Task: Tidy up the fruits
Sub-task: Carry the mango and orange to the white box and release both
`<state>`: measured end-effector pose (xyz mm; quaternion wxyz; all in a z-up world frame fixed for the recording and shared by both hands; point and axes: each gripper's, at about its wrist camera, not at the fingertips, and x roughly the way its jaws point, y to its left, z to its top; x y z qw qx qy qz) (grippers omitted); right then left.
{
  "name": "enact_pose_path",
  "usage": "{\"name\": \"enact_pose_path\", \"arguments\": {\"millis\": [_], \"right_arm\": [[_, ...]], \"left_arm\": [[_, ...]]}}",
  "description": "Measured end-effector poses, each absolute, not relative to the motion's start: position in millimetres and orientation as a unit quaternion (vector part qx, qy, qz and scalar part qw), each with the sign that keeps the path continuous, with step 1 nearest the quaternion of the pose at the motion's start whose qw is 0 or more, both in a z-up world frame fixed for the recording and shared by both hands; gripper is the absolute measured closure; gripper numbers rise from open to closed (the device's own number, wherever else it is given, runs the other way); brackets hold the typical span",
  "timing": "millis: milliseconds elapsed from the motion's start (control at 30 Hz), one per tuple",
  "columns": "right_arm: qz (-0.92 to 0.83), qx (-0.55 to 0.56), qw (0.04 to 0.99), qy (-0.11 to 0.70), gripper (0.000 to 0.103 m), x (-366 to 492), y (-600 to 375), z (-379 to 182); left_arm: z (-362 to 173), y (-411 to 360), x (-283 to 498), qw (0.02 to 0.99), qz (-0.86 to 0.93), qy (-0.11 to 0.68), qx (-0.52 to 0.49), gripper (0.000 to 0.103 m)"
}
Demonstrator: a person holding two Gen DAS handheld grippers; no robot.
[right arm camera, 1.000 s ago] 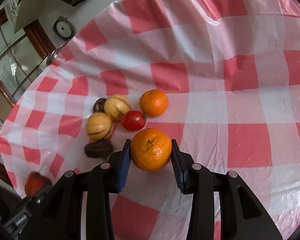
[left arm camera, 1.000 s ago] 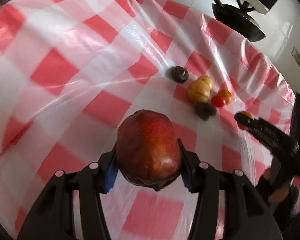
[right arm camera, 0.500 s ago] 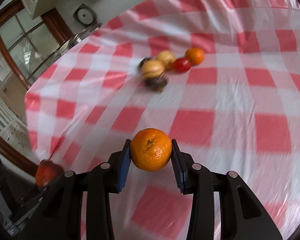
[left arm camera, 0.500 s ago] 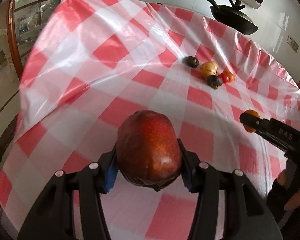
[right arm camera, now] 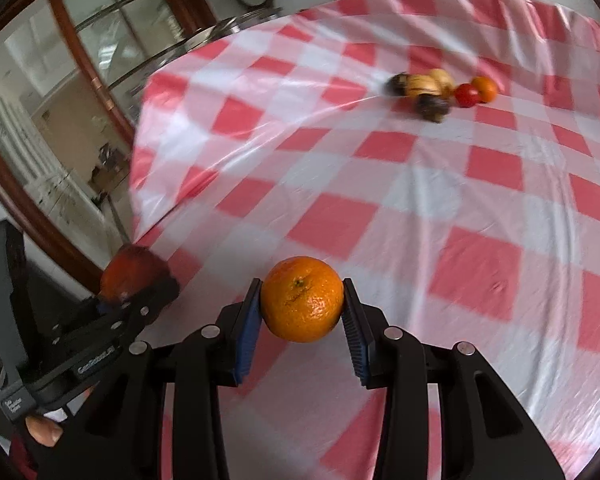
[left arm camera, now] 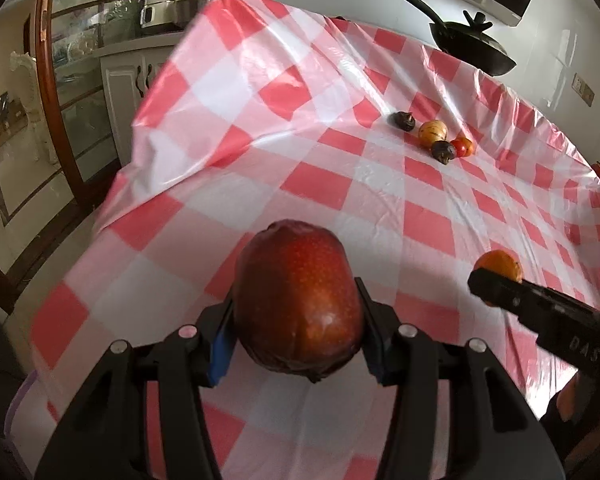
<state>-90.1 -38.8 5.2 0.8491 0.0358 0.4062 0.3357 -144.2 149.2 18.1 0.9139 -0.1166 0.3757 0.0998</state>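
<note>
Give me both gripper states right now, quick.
Left gripper: closed on the red fruit.
Right gripper: closed on the orange.

Daylight is glaring off the glossy tablecloth (left arm camera: 340,92); the right wrist view is blurring, both views bending at their dark edges.

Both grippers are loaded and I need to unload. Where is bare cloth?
Bare checked tablecloth runs from the held apple and held orange up to the fruit cluster. Only that far cluster is crowded; the cloth edge drops off leftward.
</note>
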Motion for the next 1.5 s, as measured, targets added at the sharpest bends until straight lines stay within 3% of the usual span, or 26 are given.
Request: {"name": "enact_pose_path", "arguments": {"millis": [933, 1333, 1500], "right_arm": [[0.456, -0.107, 0.793, 0.39, 0.064, -206.4, 65.0, -1.4], [0.545, -0.199, 0.737, 0.348, 0.064, -281.6, 116.1, -9.6], [0.573, -0.266, 0.69, 0.353, 0.064, -317.6, 147.4, -40.3]], "left_arm": [[8.5, 222.7, -307.9, 0.926, 0.151, 0.319, -0.136, 0.05], [-41.1, 271.6, -377.5, 0.885, 0.22, 0.365, -0.19, 0.05], [-73.6, 283.9, -383.7, 0.854, 0.249, 0.411, -0.2, 0.05]]}}
